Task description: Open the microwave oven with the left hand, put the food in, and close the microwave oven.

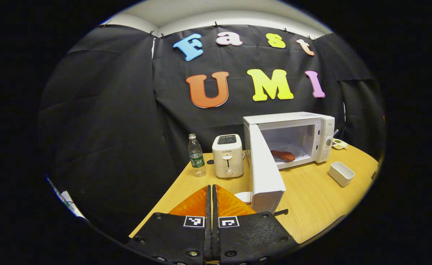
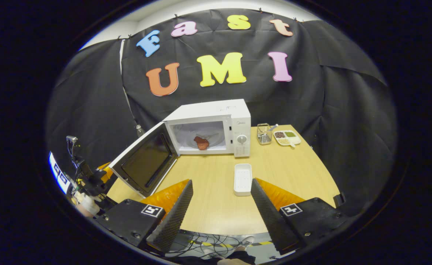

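Two grippers are recorded at a wooden table (image 2: 216, 206). Left gripper (image 1: 212, 191): orange fingers pressed together, nothing held between them, positioned just short of the outer edge of the open door. Right gripper (image 2: 221, 195): black ribbed fingers spread wide, nothing held, positioned over the table's near edge, with the white tray (image 2: 243, 179) seen between the fingertips, farther off on the table.

Microwave oven (image 1: 297, 121): white, at the back of the table, door (image 1: 265, 173) swung fully outward on its left hinge; the dark inner window is seen in the right gripper view. Food (image 1: 283, 155): one reddish piece, lying inside the cavity on the turntable.

Toaster (image 1: 227, 155): white, upright, just left of the microwave oven. Water bottle (image 1: 197, 154): clear, green label, upright, left of the toaster. Wire holder (image 2: 264, 133): right of the microwave oven, an implement standing in it. Divided dish (image 2: 288, 137): beside the holder, contents in several colours. Cables are noted on the floor below the table's near edge.
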{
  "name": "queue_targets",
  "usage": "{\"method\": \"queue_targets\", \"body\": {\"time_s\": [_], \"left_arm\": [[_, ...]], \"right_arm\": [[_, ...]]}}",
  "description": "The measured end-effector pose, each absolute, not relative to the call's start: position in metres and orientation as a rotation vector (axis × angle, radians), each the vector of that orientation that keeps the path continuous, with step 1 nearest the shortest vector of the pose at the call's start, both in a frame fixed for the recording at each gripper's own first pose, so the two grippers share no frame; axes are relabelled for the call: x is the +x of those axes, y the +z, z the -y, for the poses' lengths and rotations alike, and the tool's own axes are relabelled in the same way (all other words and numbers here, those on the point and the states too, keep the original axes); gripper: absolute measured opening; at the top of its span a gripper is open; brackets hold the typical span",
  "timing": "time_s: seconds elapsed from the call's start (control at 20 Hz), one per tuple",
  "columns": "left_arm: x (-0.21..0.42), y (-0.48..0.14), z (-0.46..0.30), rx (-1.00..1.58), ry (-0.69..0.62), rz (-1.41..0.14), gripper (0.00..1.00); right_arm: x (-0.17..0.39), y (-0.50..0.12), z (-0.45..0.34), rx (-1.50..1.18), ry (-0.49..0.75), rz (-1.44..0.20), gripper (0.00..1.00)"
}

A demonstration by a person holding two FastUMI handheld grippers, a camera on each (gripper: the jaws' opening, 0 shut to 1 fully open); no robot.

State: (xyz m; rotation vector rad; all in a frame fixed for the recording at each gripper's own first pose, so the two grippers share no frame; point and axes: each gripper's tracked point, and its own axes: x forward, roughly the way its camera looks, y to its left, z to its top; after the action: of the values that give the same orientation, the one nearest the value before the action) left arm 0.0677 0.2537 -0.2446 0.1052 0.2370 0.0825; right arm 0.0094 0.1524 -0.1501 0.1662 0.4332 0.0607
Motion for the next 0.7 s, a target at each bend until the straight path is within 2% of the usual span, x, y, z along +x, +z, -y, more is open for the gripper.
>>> {"method": "queue_targets", "body": {"time_s": [0.05, 0.7], "left_arm": [[0.068, -0.248, -0.249, 0.098, 0.073, -0.247, 0.0], [0.096, -0.261, -0.126, 0.081, -0.076, -0.275, 0.0]], "right_arm": [[0.011, -0.15, -0.151, 0.165, 0.063, -0.431, 1.0], [0.052, -0.164, -0.101, 0.2, 0.074, -0.462, 1.0]]}}
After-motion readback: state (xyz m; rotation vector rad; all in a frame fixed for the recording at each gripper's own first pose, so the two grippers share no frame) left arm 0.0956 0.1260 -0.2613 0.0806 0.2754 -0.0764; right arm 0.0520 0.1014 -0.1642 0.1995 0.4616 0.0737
